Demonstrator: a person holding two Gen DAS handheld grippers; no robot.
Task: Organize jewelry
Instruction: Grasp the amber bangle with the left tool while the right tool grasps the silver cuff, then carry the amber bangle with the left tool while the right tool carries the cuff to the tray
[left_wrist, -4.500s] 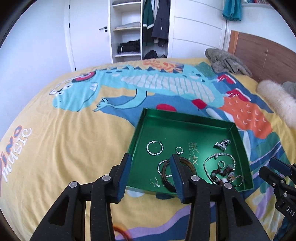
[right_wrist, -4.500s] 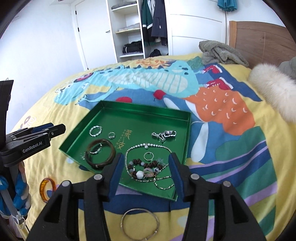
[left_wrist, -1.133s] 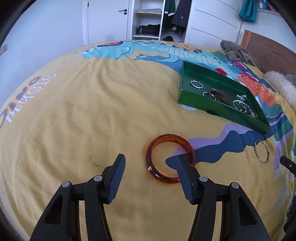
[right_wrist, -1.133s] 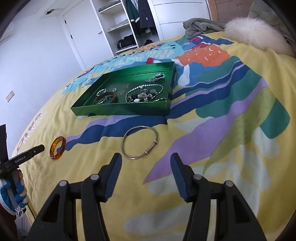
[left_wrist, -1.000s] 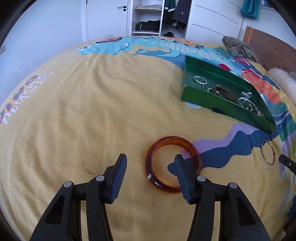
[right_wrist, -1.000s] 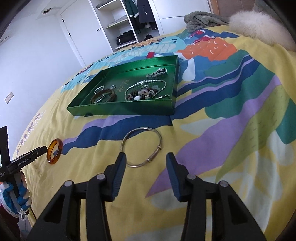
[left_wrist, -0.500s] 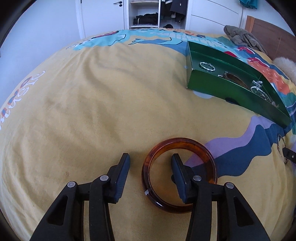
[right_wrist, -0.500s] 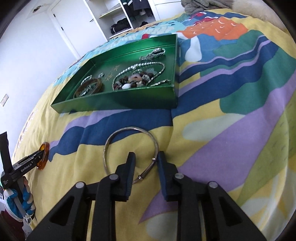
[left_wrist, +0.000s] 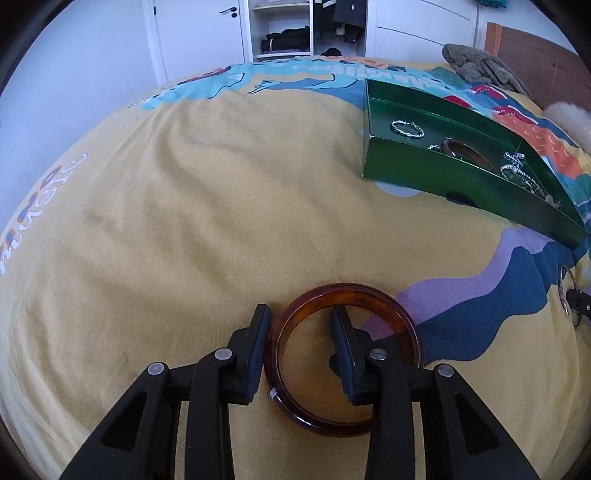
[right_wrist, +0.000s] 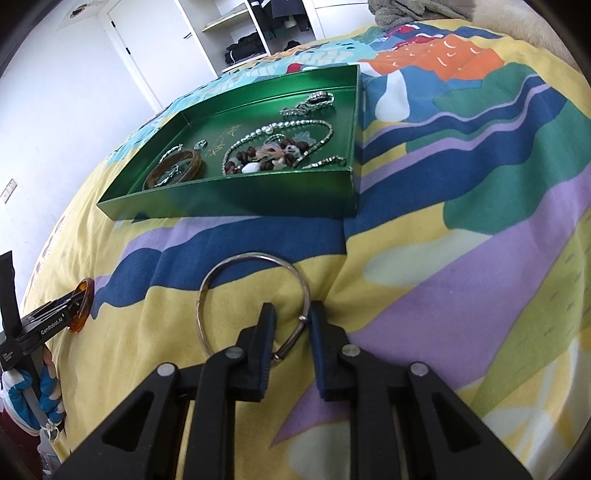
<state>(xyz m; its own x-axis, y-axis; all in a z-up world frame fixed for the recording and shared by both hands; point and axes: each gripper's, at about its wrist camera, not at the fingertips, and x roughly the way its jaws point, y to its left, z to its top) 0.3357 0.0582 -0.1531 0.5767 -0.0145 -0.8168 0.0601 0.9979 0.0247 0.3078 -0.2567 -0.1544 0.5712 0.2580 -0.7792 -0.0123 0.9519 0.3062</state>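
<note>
An amber bangle (left_wrist: 369, 291) lies flat on the yellow bedspread. My left gripper (left_wrist: 300, 325) straddles its left rim, one finger outside the ring and one inside; the jaws are closing and the pads do not pinch the rim. A thin silver bangle (right_wrist: 255, 255) lies on the bedspread in front of the green tray (right_wrist: 240, 199). My right gripper (right_wrist: 291, 321) has the bangle's right side, near the clasp, between its fingers. Its jaws are closing too, with a small gap still left around the wire. Several bracelets and a beaded necklace (right_wrist: 273, 151) lie in the tray.
The tray (left_wrist: 461, 177) sits to the right of the amber bangle. A grey cloth heap (left_wrist: 476, 62) and a fluffy white cushion (left_wrist: 569, 118) lie near the wooden headboard. A gloved hand (right_wrist: 22, 387) holds the left gripper at the bed's edge. An open wardrobe stands behind.
Both grippers have sunk toward the bedspread and narrowed. The left one now straddles the amber bangle's rim, and the right one has come around the silver bangle's side.
</note>
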